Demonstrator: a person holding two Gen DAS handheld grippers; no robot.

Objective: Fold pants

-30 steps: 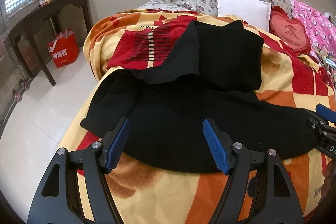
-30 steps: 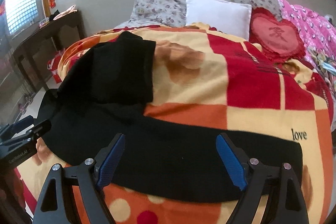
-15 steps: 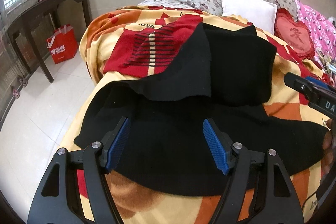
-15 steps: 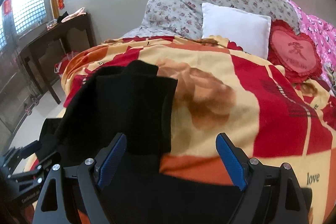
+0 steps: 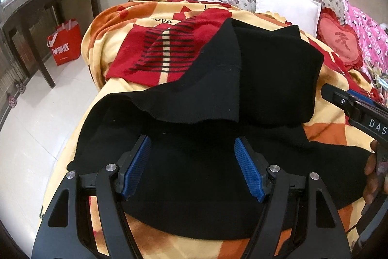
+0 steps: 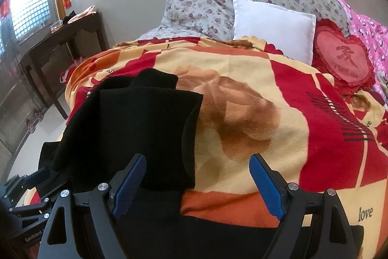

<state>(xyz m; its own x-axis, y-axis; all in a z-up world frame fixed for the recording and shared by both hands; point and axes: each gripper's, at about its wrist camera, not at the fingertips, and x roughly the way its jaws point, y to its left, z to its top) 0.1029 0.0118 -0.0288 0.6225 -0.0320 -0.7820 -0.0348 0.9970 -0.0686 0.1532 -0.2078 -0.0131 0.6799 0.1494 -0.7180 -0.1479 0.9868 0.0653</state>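
While both tongs are gaping wide and holding nothing, the left gripper [image 5: 192, 166] is hovering over the black pants [image 5: 218, 174] lying on the blanket [image 5: 135, 23]. The right gripper [image 6: 197, 183] is pointing toward 12 o'clock above the leg doubled over at 10 o'clock, likely lining up another fold.

Black pants [image 5: 213, 162] on bed's patterned blanket [image 6: 278, 98], pillows [image 6: 271, 26] beyond.

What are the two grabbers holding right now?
Nothing. The left gripper and right gripper are both open above the black pants on the blanket.

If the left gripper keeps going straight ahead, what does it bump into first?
Probably the black pants. The open left gripper points right over them, and their folded-over flap lies just ahead between the fingers. How high it floats above the cloth is hard to tell.
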